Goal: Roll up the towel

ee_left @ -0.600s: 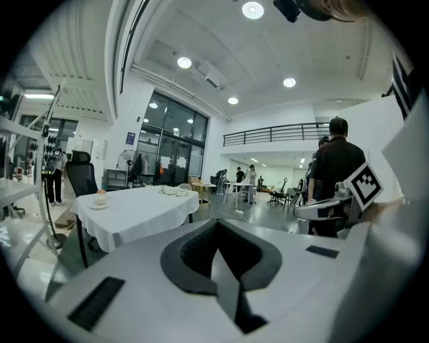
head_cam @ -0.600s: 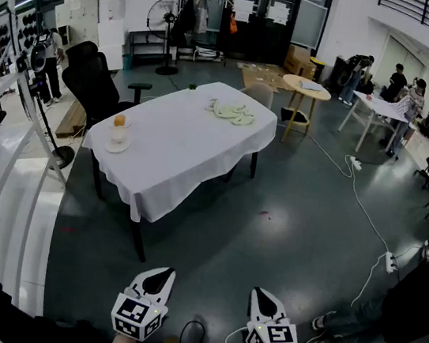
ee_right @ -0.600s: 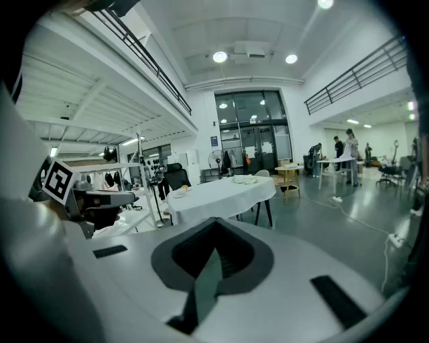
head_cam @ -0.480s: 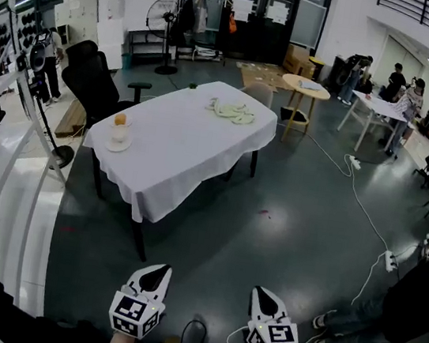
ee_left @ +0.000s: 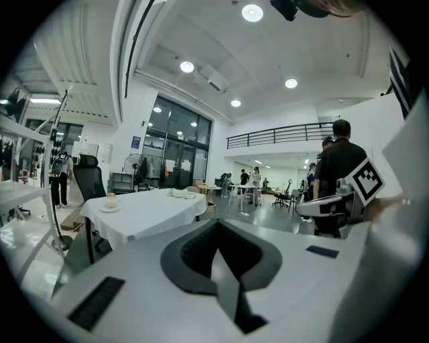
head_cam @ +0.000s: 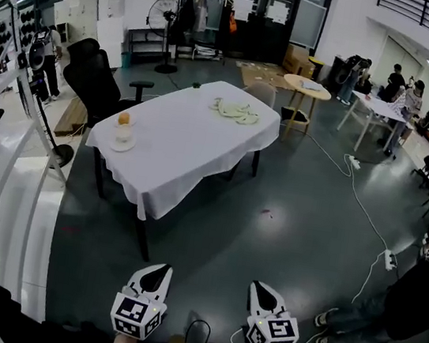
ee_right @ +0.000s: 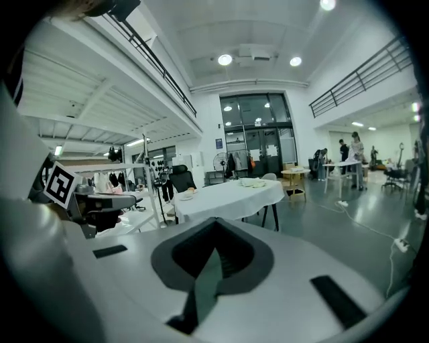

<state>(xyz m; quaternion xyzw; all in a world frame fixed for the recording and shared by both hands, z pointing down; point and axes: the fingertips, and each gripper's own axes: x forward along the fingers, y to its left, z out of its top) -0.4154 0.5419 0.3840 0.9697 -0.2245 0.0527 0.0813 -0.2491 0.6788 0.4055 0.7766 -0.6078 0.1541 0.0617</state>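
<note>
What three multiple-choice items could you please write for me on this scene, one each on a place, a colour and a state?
1. Where does the towel lie?
A. on the floor
B. on the far end of the table
C. between a gripper's jaws

2. What colour is the tablecloth?
A. white
B. red
C. black

3. How do the left gripper and the right gripper stand?
A. both shut, empty
B. both open
C. left shut on the towel

Answers:
1 B: the head view shows it crumpled there.
2 A: the cloth is plainly white.
3 A: each gripper view shows jaws together with nothing between them.
</note>
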